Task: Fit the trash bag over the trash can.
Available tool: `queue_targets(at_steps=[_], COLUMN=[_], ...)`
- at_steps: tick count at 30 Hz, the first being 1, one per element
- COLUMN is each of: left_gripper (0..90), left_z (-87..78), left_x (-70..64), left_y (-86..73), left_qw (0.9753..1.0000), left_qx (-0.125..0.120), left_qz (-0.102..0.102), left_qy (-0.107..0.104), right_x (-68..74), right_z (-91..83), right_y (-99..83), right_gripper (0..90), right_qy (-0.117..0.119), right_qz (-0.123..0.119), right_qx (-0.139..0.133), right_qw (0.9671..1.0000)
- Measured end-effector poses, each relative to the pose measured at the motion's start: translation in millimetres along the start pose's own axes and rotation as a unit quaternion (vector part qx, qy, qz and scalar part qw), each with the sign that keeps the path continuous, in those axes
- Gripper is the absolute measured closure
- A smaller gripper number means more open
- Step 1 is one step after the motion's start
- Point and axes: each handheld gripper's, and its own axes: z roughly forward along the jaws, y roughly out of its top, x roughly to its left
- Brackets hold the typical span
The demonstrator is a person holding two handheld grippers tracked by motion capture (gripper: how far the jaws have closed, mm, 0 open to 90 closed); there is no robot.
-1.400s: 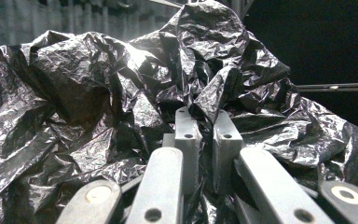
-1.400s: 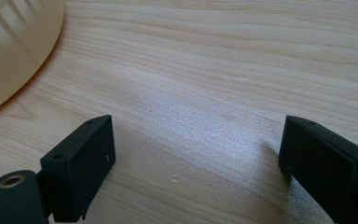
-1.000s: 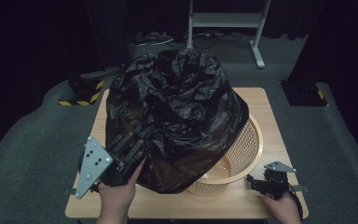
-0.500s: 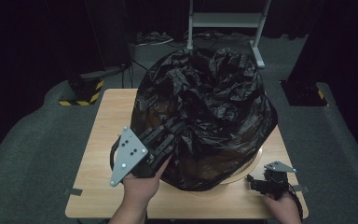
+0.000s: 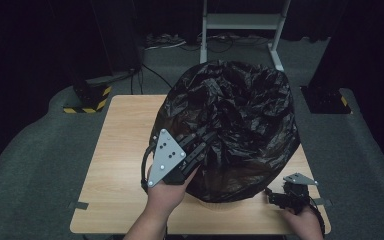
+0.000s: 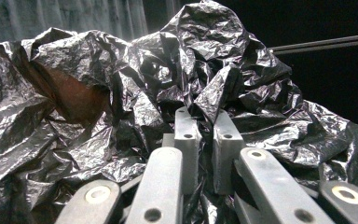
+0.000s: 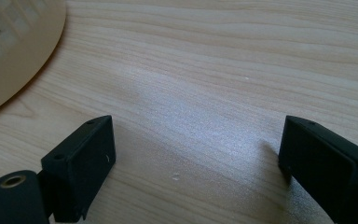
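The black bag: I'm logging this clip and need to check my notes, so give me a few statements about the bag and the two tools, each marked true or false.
1. The left tool is shut on a fold of the bag. True.
2. The right tool grips the bag too. False: it is open and low over the bare table, apart from the bag.
3. The bag covers a basket. True: a pale, latticed rim shows beside the right tool and under the bag's near edge.
4. The bag lies flat on the table. False: it stands puffed up and crumpled.
5. The bag is white. False: it is black and glossy.
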Motion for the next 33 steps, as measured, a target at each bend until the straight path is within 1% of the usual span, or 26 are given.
queue_targets(at_steps=[2, 4, 6, 11, 13, 15, 16, 17, 18, 19, 20, 21, 22, 23, 24, 25, 26, 27, 28, 29, 30, 31, 32, 33], left_gripper=[83.1, 82.8, 81.3, 74.6, 68.6, 65.3, 62.1, 56.6, 52.8, 49.9, 49.9, 45.2, 38.4, 34.8, 33.1, 32.2, 32.2, 32.0, 32.5, 33.4, 34.7, 36.5, 36.5, 38.7], left_z=[0.6, 1.4, 2.7, 5.6, 7.5, 9.1, 10.5, 10.5, 11.6, 11.6, 11.6, 11.2, 9.2, 9.2, 4.0, 4.0, -0.5, -4.8, -13.4, -13.4, -23.0, -23.0, -28.4, -31.5], left_x=[0.2, -0.1, -0.3, 1.8, 3.2, 4.9, 5.8, 5.8, 6.1, 6.1, 5.7, 5.6, 5.4, 5.4, 6.2, 6.2, 7.8, 9.6, 16.1, 16.1, 27.0, 27.0, 35.3, 40.4], left_y=[-0.5, -0.7, -1.0, -2.3, -2.9, -3.3, -3.4, -3.4, -2.7, -2.7, -2.1, -1.6, 0.6, 0.6, 4.2, 4.2, 6.8, 8.5, 10.6, 10.6, 9.7, 9.7, 7.2, 5.1], left_qw=[1.0000, 0.9999, 0.9999, 0.9999, 0.9999, 0.9998, 0.9998, 0.9998, 0.9998, 0.9998, 0.9998, 0.9999, 0.9999, 0.9999, 0.9999, 0.9999, 0.9998, 0.9997, 0.9994, 0.9994, 0.9987, 0.9987, 0.9982, 0.9977], left_qx=[0.000, 0.003, 0.004, 0.012, 0.015, 0.017, 0.018, 0.018, 0.018, 0.018, 0.016, 0.015, 0.006, 0.006, -0.006, -0.006, -0.013, -0.019, -0.027, -0.027, -0.029, -0.029, -0.027, -0.024], left_qz=[-0.002, -0.003, -0.005, -0.001, -0.002, -0.005, -0.004, -0.004, -0.010, -0.010, -0.010, -0.009, -0.008, -0.008, -0.009, -0.009, -0.009, -0.010, -0.008, -0.008, -0.008, -0.008, -0.012, -0.010], left_qy=[-0.001, -0.009, -0.009, -0.001, 0.001, 0.003, 0.001, 0.001, -0.001, -0.001, 0.002, 0.003, 0.004, 0.004, 0.006, 0.006, 0.008, 0.012, 0.022, 0.022, 0.042, 0.042, 0.053, 0.062], right_x=[0.0, 0.0, 0.1, 0.1, 0.2, 0.1, 0.1, 0.1, 0.1, 0.1, 0.1, 0.1, 0.1, 0.1, 0.1, 0.1, 0.1, 0.1, 0.1, 0.1, 0.2, 0.2, 0.2, 0.2], right_z=[0.0, 0.1, 0.0, 0.0, -0.1, -0.1, -0.1, -0.1, -0.1, -0.1, -0.1, -0.1, -0.1, -0.1, -0.1, -0.1, -0.2, -0.2, -0.2, -0.2, -0.3, -0.3, -0.3, -0.3], right_y=[0.0, 0.0, 0.0, -0.1, -0.1, -0.1, -0.1, -0.1, -0.1, -0.1, -0.1, -0.1, -0.1, -0.1, -0.1, -0.1, -0.2, -0.2, -0.2, -0.2, -0.3, -0.3, -0.3, -0.3], right_gripper=[10.3, 10.3, 10.3, 10.3, 10.3, 10.3, 10.4, 10.4, 10.4, 10.4, 10.4, 10.4, 10.4, 10.4, 10.4, 10.4, 10.4, 10.4, 10.5, 10.5, 10.5, 10.5, 10.5, 10.5], right_qy=[0.000, 0.001, 0.000, 0.000, 0.001, 0.001, 0.001, 0.001, 0.001, 0.001, 0.001, 0.001, 0.001, 0.001, 0.001, 0.001, 0.001, 0.001, 0.001, 0.001, 0.001, 0.001, 0.001, 0.001], right_qz=[0.000, -0.001, 0.000, 0.000, 0.000, 0.000, 0.000, 0.000, 0.000, 0.000, 0.000, 0.000, 0.000, 0.000, 0.000, 0.000, 0.000, 0.000, 0.001, 0.001, 0.001, 0.001, 0.001, 0.000], right_qx=[0.000, 0.000, 0.000, 0.000, 0.000, 0.000, 0.000, 0.000, 0.000, 0.000, 0.000, 0.000, 0.000, 0.000, 0.000, 0.000, 0.000, 0.000, 0.000, 0.000, 0.000, 0.000, 0.000, 0.000], right_qw=[1.0000, 1.0000, 1.0000, 1.0000, 1.0000, 1.0000, 1.0000, 1.0000, 1.0000, 1.0000, 1.0000, 1.0000, 1.0000, 1.0000, 1.0000, 1.0000, 1.0000, 1.0000, 1.0000, 1.0000, 1.0000, 1.0000, 1.0000, 1.0000])
